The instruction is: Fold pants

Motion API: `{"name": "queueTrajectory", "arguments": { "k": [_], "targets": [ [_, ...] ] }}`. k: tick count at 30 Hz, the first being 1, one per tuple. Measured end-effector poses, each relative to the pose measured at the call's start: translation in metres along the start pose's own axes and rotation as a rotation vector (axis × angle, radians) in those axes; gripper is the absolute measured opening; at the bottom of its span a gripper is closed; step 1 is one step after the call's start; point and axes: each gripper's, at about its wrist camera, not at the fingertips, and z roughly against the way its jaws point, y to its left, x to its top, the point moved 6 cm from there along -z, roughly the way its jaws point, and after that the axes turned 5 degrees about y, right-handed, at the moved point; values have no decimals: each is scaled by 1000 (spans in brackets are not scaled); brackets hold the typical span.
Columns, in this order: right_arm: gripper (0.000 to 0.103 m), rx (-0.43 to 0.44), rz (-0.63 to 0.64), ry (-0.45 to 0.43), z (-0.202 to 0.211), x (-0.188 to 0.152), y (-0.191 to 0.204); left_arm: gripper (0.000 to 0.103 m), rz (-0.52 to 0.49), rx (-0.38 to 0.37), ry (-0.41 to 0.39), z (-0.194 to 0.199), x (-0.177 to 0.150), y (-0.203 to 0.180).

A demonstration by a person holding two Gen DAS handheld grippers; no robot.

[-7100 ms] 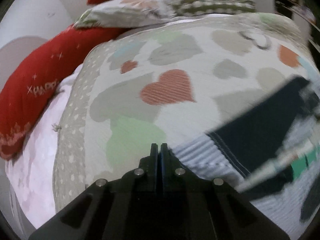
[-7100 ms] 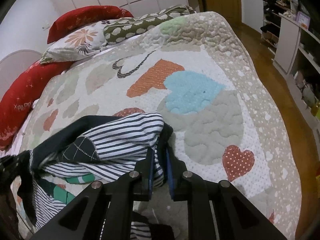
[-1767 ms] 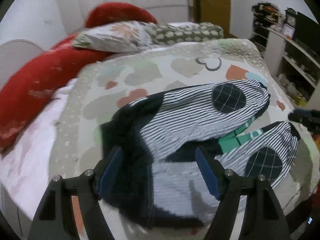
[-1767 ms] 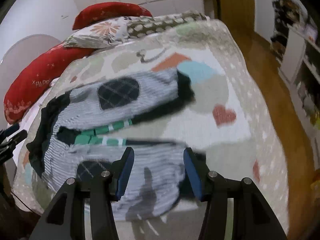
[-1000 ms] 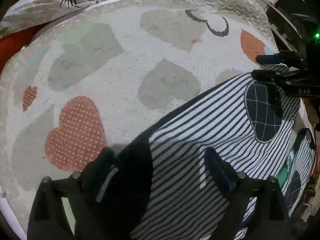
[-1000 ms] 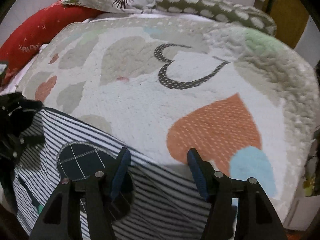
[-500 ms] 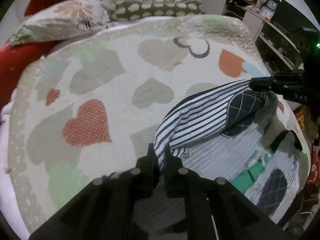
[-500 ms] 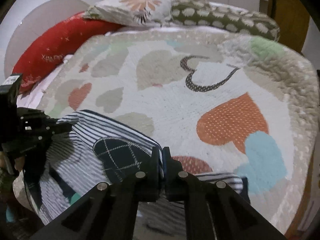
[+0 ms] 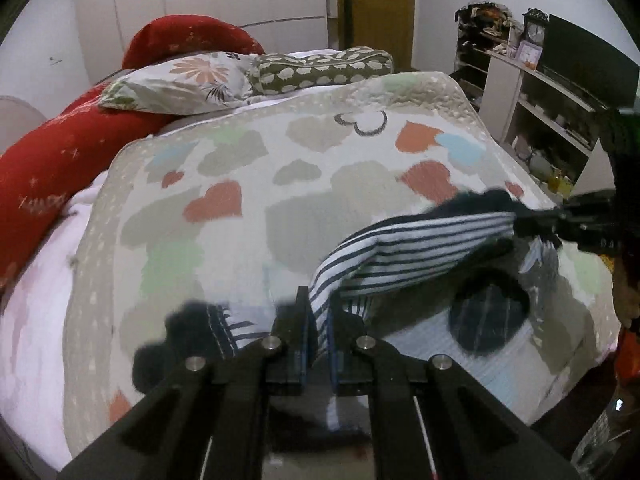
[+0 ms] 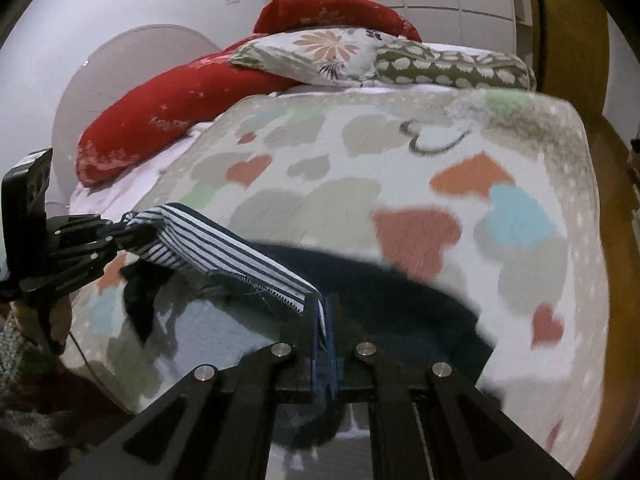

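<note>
Both ends of one striped edge of the pants (image 9: 420,248) are pinched: the left gripper (image 9: 318,320) is clamped on one end and the right gripper (image 10: 322,320) on the other, so the fabric stretches side to side between them, lifted above the heart-print quilt (image 9: 248,160). Rest of the pants sags blurry on the bed below, so I'd guess the fold just carries that edge over it.
</note>
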Motion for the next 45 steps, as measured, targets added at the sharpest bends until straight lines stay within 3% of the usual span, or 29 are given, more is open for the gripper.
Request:
{"name": "queueTrajectory", "arguments": {
  "k": [5,8,12,15,17,19,25,27,28,31,35,39,42,45],
  "targets": [
    [5,52,-68,44,-14,-67,11,10,-31,86,23,-2,-57,-20],
    [7,25,-104,65,-19,-98,11,12,-91,160,62,-9,-85,-31],
    [10,-1,-199,-20,9,-111,-1,25,-124,190,52,7,-101,-27],
    [23,-61,-257,-105,39,-106,-21,48,-70,145,7,32,-106,-15],
    [45,-101,-283,-130,49,-99,-34,51,-20,127,-26,49,-109,-5],
    [49,-139,-306,-146,51,-90,-41,51,31,125,-48,60,-109,8],
    [49,-250,-303,-118,19,-68,-57,53,209,142,-99,76,-105,49],
    [16,-215,-303,-67,-1,-64,-56,54,275,132,-102,76,-106,63],
    [5,-179,-312,-46,-6,-65,-54,54,308,130,-103,76,-107,70],
    [5,-161,-307,-75,3,-69,-48,55,363,135,-94,74,-109,87],
    [5,-235,-342,-118,32,-80,-64,57,437,125,-73,66,-110,104],
    [5,-299,-403,-108,42,-95,-89,57,515,84,-38,55,-111,113],
    [5,-364,-396,-71,36,-103,-93,58,520,93,-26,46,-104,112],
    [10,-406,-371,-76,37,-103,-89,66,479,134,-24,34,-92,108]
  ]
}}
